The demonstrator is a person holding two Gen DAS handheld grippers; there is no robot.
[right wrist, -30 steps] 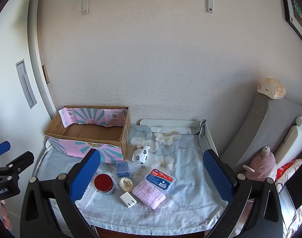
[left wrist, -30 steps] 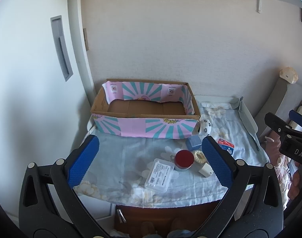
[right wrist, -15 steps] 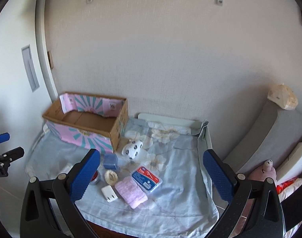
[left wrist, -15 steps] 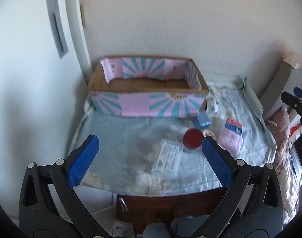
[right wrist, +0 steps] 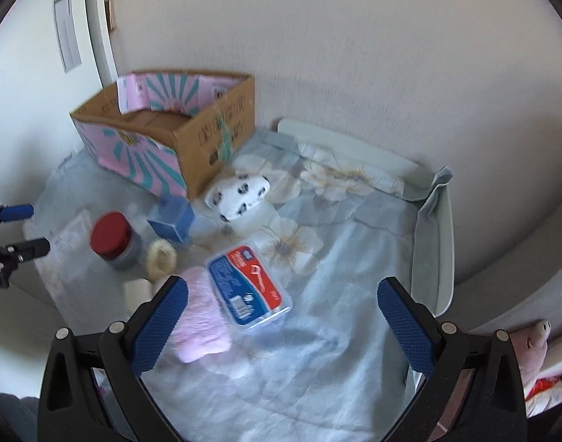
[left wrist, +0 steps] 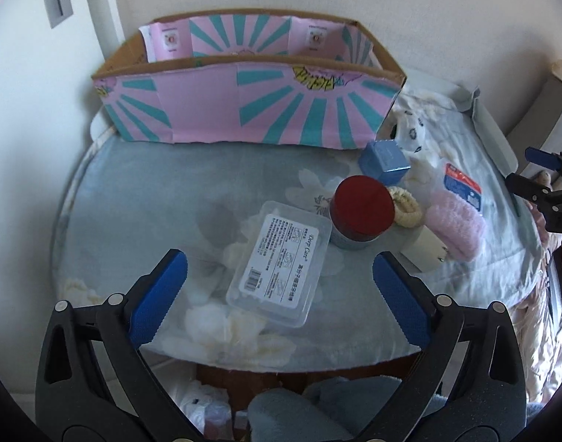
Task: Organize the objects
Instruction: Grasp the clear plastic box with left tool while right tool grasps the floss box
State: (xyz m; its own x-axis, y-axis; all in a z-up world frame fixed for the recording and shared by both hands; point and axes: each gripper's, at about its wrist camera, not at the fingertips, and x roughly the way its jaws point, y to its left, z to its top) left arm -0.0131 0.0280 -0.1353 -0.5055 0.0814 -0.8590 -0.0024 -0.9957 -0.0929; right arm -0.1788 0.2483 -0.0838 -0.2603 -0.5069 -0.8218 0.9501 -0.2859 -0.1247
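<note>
Left wrist view: the left gripper (left wrist: 279,291) hovers wide open over a clear flat plastic case (left wrist: 281,281). The right gripper (right wrist: 282,313) hangs open above a red-and-blue floss box (right wrist: 248,287). The pink-and-teal cardboard box (right wrist: 163,136) shows only bare cardboard inside.

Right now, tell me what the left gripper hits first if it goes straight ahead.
Probably the clear rectangular plastic case with the white label, lying between the open left gripper's fingers; depth is uncertain.

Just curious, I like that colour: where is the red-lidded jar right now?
In the left wrist view the red-lidded jar stands mid-table, touching the clear plastic case on its left, with the cream hair tie on its right.
</note>
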